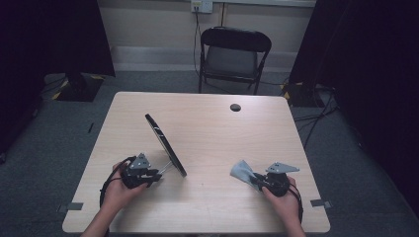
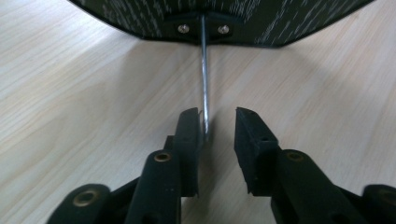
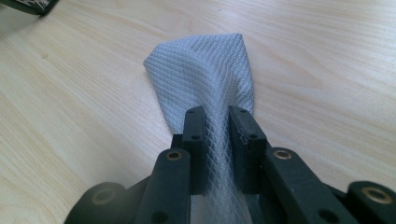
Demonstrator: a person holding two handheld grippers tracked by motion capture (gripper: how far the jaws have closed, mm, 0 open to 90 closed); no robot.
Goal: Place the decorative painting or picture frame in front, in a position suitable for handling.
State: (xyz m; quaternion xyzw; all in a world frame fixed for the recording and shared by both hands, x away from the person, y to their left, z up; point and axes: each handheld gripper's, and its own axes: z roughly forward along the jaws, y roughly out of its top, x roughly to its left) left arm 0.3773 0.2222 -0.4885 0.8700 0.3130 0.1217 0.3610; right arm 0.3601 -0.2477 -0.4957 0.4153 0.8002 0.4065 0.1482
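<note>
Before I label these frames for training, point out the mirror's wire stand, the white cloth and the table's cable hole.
wire stand [image 2: 204,70], left gripper view, middle of the metal rod.
white cloth [image 3: 205,74], right gripper view, its bulging folded face.
cable hole [image 1: 235,107], high view, its dark centre.

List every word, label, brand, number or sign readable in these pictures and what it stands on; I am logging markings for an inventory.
No readable text, number or brand anywhere.
Mirror back: fine pale streaks, a pattern, not lettering.
Cloth: plain woven grid, no label visible.
Left gripper and right gripper: black jaws, no markings.
Wall socket: too small to read anything.
Floor tape: blank patches as far as can be seen.
</note>
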